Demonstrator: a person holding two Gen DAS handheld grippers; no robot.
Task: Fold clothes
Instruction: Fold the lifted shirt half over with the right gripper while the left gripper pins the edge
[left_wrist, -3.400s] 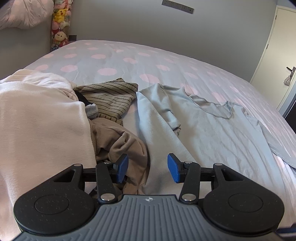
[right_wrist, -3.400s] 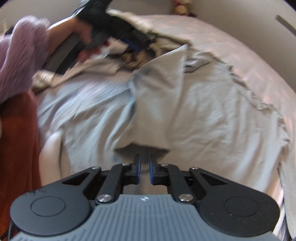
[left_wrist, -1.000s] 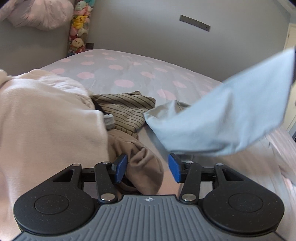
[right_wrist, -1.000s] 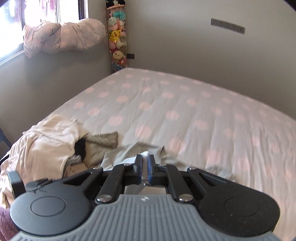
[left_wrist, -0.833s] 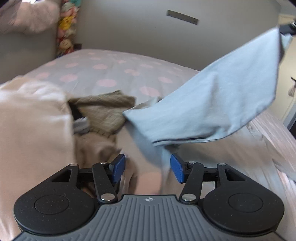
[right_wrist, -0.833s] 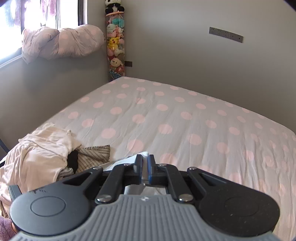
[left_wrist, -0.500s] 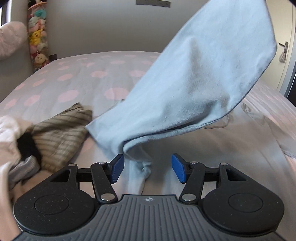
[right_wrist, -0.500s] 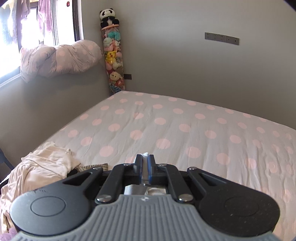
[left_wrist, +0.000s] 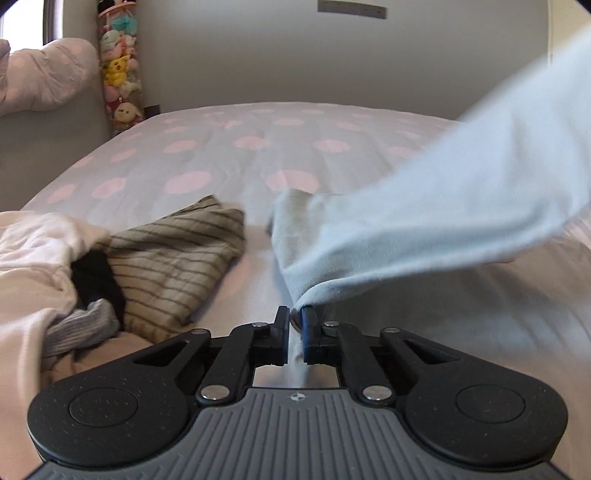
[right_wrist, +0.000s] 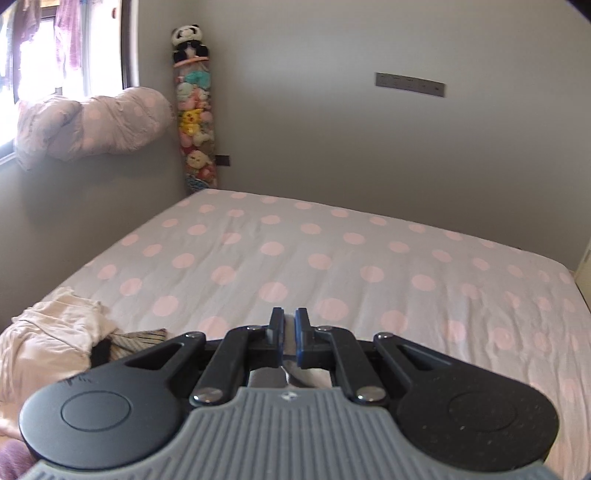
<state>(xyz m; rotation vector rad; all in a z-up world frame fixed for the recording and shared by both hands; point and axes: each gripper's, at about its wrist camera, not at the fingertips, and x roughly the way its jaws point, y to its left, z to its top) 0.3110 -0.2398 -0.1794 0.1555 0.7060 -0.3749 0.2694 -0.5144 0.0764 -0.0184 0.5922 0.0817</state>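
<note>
we hold the light-blue shirt above the bed — left gripper clenched on its low corner, right gripper apparently clamping the raised end.

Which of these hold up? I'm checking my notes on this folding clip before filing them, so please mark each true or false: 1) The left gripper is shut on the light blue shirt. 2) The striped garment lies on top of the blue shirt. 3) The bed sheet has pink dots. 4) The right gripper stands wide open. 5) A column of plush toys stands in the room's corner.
1) True: the left gripper pinches an edge of the light blue shirt.
2) False: the striped garment lies beside it, apart, on the bed sheet.
3) True.
4) False: the right gripper is shut, with pale fabric between its pads.
5) True: the plush toys are stacked there.
</note>
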